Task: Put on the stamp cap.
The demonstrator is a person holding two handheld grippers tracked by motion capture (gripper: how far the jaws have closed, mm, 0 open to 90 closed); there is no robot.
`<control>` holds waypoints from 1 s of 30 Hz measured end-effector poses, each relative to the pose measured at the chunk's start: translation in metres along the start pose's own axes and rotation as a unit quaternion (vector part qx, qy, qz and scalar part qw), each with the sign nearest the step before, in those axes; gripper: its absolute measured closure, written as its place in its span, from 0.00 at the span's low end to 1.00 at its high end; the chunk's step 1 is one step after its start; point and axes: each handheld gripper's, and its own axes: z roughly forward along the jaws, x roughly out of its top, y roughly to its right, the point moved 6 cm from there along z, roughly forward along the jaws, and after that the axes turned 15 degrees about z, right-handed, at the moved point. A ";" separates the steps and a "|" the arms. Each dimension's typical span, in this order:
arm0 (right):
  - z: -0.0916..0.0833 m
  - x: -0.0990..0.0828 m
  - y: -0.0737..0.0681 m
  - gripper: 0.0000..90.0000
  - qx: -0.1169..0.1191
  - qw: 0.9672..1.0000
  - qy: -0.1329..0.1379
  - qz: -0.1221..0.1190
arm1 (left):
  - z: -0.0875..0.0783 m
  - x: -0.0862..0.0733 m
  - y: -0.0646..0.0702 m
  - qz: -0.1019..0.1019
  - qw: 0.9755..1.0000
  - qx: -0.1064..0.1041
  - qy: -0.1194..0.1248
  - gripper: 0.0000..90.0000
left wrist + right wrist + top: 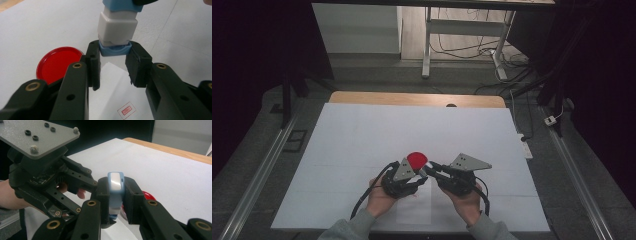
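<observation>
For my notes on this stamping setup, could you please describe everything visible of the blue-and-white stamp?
The stamp is a blocky, plastic-looking piece: a white body between blue ends. The left gripper clamps one blue end, the right gripper the other, holding it above the white table cover, over a paper sheet, beside the red ink pad.

Grey sleeves (pixel 354 226) are being worn on both arms. Both grippers are being seen as black plastic builds – left gripper (pixel 421 170), right gripper (pixel 430 165) – each topped by a grey three-cornered plate (pixel 37 137) dotted with screws. Brass-coloured pins are being shown along the jaw links – black cables (pixel 364 197) trailing behind.
</observation>
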 end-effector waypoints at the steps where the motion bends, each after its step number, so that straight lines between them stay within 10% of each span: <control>1: 0.000 0.000 0.000 0.84 -0.001 1.000 0.001 0.001 | 0.000 0.000 0.000 0.000 1.000 0.001 0.000 0.72; 30: 0.002 -0.003 -0.001 0.84 -0.024 1.000 0.000 0.012 | 0.004 0.000 0.002 0.012 0.999 0.038 -0.004 0.72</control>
